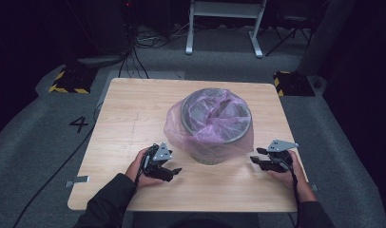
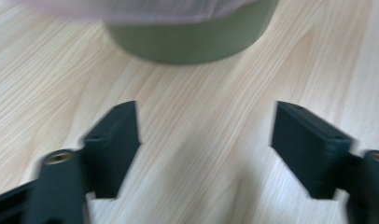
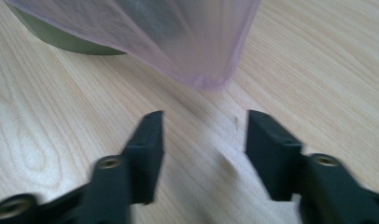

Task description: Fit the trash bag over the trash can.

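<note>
Left tool (image 2: 204,149) blurred, bin (image 2: 192,42) cut off

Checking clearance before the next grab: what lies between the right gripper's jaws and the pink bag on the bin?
Bare wooden tabletop. In the right gripper view, the right gripper is open, with nothing between it and the pink bag's hanging edge.

You face a pale wooden surface (image 1: 124,109) with rounded corners, standing on grey carpeted floor (image 1: 34,123). One thing rests on it, near the middle: a round grey-green bin (image 1: 207,156) lined with a translucent pink bag (image 1: 177,124) that spills over its rim and drapes down the sides.
</note>
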A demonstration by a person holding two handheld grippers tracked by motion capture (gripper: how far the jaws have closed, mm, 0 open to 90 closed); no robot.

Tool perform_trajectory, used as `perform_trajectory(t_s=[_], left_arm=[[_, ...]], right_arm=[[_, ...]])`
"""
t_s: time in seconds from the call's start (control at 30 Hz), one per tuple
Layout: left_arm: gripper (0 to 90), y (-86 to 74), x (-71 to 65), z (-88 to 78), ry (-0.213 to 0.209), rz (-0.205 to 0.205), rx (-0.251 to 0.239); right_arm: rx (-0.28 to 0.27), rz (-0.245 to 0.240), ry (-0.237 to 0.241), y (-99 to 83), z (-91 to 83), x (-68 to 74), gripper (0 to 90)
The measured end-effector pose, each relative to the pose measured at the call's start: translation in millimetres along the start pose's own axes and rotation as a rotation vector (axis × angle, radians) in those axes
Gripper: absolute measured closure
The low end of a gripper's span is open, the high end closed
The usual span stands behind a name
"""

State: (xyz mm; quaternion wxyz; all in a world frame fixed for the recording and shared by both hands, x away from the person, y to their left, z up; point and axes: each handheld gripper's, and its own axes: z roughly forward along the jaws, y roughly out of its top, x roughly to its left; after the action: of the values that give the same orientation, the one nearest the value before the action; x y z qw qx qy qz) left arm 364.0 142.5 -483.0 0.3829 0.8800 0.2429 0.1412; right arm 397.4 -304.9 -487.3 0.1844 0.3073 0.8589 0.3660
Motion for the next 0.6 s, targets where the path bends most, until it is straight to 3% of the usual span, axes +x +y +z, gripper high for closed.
perform_trajectory(t_s=[0.1, 0.17, 0.3, 0.47, 0.6], left_arm=[[20.8, -9.1, 2.5, -5.3, 0.049, -0.017, 0.023], [20.4, -16.2, 4.9, -9.8, 0.046, -0.019, 0.03], [19.3, -26.9, 8.7, -16.9, 0.106, -0.036, 0.054], [20.9, -38.5, 13.9, -21.0, 0.122, -0.065, 0.085], [20.6, -43.7, 17.6, -24.4, 0.127, -0.098, 0.077]], right_arm=[[-0.004, 0.016, 0.029, -2.7, -4.7, -2.3, 32.8], [-0.013, 0.029, 0.024, -4.1, -7.5, -3.0, 26.1], [-0.045, 0.058, 0.037, -6.8, -15.4, -5.2, 23.3], [-0.078, 0.093, 0.041, -8.3, -24.6, -6.2, 21.4], [-0.089, 0.099, 0.024, -8.0, -29.3, -3.5, 20.7]])
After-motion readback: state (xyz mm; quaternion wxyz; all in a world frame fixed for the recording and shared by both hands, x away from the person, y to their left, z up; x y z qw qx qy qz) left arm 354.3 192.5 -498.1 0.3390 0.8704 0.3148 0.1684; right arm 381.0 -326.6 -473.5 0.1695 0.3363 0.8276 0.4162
